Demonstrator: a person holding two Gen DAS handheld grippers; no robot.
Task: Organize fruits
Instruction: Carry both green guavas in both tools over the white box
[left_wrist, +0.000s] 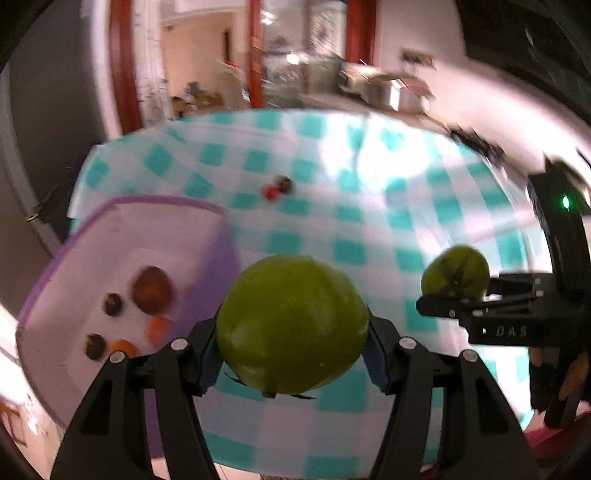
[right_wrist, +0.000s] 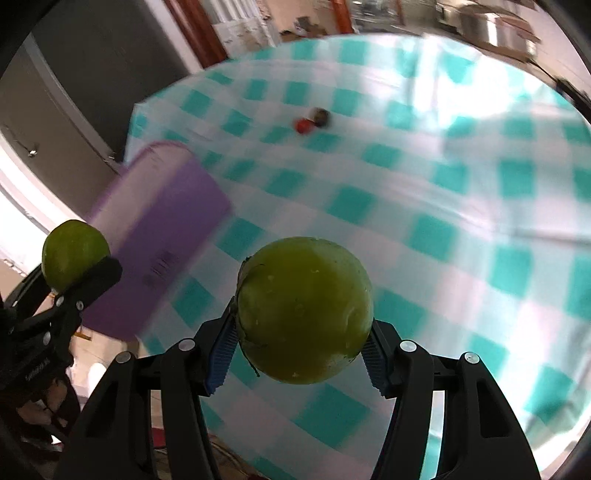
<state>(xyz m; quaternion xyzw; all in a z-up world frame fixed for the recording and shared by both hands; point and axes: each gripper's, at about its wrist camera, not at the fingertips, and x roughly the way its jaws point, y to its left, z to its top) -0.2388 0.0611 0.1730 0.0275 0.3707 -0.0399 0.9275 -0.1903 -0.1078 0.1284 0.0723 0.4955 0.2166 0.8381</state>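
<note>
Left wrist: left tool (left_wrist: 291, 354) pinched on green fruit (left_wrist: 291, 325), purple bin (left_wrist: 110, 280) ahead-left. Risked slipping off narrow pads.

Right wrist: right tool (right_wrist: 301, 339) clamped on second green fruit (right_wrist: 304, 310) above checked worktop (right_wrist: 461, 221). Small fruits (right_wrist: 312, 120) ahead blurred, unidentified.

A tablecloth (left_wrist: 343, 229) in white and teal checks covers the table, creased near its far right side. Beyond the table's far edge stand red-brown door posts (left_wrist: 255, 55) with a lit room behind them, blurred. A dark grey wall (right_wrist: 96, 59) rises at the left. On the far right, a counter carries metal boxes (left_wrist: 391, 92), too blurred to tell apart.
</note>
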